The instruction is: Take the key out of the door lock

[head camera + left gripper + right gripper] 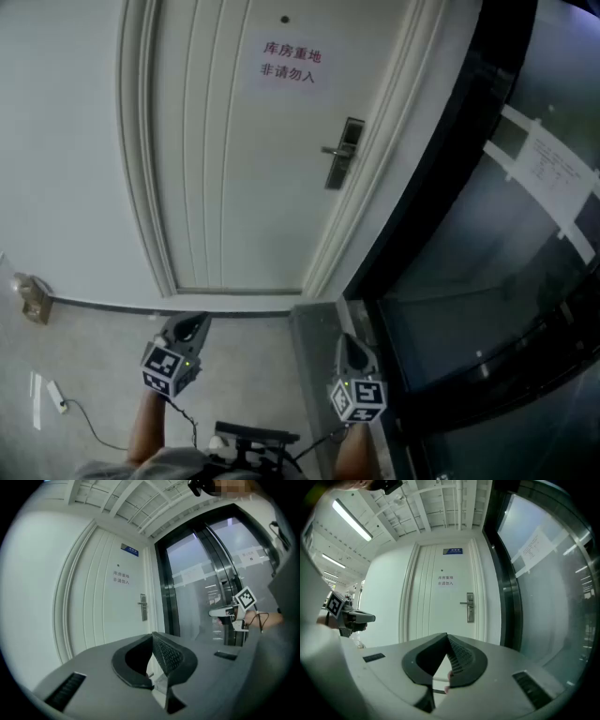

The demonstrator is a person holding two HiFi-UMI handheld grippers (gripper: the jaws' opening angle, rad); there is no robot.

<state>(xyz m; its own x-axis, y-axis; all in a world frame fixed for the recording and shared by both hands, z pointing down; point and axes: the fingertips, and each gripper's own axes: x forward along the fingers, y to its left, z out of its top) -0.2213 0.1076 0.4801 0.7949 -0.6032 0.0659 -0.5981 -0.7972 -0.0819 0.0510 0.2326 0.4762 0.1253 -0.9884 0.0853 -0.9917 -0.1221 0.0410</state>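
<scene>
A white door (pixel 234 169) stands shut ahead, with a metal lock plate and lever handle (pixel 343 152) at its right edge. The lock plate (pixel 143 607) (pixel 469 607) also shows small and far off in both gripper views. No key can be made out at this distance. My left gripper (pixel 195 323) (pixel 153 635) and right gripper (pixel 352 341) (pixel 447 635) hang low, well back from the door. Both point toward it, shut with nothing between the jaws.
A sign with red characters (pixel 291 64) is stuck on the upper door. A dark-framed glass wall (pixel 487 234) with a taped paper notice (pixel 553 169) runs along the right. On the floor at left lie a small brown object (pixel 33 298) and a white plug strip with cable (pixel 58 398).
</scene>
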